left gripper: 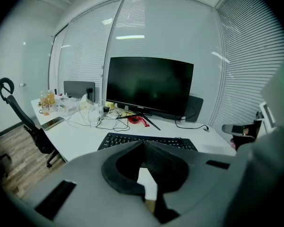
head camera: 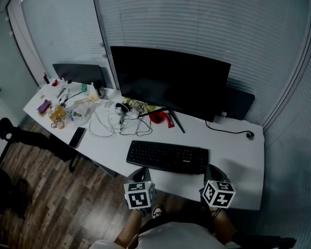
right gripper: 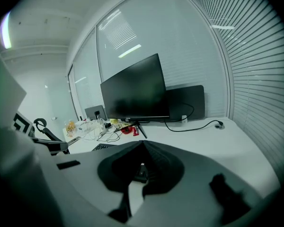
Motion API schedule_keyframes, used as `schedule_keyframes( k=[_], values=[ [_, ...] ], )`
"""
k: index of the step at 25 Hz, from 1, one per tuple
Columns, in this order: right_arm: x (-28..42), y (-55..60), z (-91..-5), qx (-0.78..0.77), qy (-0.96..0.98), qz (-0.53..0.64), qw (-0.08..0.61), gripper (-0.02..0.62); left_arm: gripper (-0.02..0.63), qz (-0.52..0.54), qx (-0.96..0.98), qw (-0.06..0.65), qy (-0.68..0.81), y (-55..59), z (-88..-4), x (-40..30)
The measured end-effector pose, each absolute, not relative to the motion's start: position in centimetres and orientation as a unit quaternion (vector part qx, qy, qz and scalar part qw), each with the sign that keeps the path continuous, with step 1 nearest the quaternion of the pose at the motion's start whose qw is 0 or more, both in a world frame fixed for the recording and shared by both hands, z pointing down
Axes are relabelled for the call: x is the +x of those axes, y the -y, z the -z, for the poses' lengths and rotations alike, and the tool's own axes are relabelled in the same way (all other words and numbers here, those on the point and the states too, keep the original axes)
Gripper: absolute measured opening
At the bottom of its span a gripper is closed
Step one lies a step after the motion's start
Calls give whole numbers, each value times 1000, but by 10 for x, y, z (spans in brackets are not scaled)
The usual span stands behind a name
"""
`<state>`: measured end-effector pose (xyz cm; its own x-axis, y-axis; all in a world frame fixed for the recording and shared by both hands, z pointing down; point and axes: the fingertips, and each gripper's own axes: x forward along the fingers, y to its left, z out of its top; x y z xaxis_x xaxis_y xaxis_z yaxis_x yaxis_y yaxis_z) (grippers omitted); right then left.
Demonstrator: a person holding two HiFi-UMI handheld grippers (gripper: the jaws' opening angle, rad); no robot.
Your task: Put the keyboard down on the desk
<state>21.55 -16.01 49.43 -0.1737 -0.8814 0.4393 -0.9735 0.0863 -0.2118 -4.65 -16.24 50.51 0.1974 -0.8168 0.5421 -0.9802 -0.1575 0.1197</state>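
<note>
A black keyboard (head camera: 167, 156) lies flat on the white desk (head camera: 233, 154), in front of the monitor and near the front edge. My left gripper (head camera: 143, 172) hovers at the desk's front edge, just behind the keyboard's left end, jaws shut and empty. At the keyboard's right end my right gripper (head camera: 210, 170) is also shut, holding nothing. In the left gripper view the closed jaws of the left gripper (left gripper: 143, 144) point over the keyboard (left gripper: 132, 138). The right gripper view has the right gripper (right gripper: 142, 143) closed, with only a sliver of keyboard (right gripper: 102, 146) beyond it.
A large dark monitor (head camera: 168, 82) stands behind the keyboard. Tangled cables (head camera: 109, 121), a phone (head camera: 77, 137), a red object (head camera: 158, 117) and small clutter (head camera: 67, 110) fill the desk's left half. A cable with plug (head camera: 249, 135) lies at the right. An office chair (head camera: 20, 134) stands left.
</note>
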Motion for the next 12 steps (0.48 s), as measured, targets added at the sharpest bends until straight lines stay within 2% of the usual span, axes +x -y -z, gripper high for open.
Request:
schedule_keyframes(
  k=[12],
  values=[
    [212,163,-495,632,733,-222,116,31,12,-183,745,218,603,165,-504,-44]
  ],
)
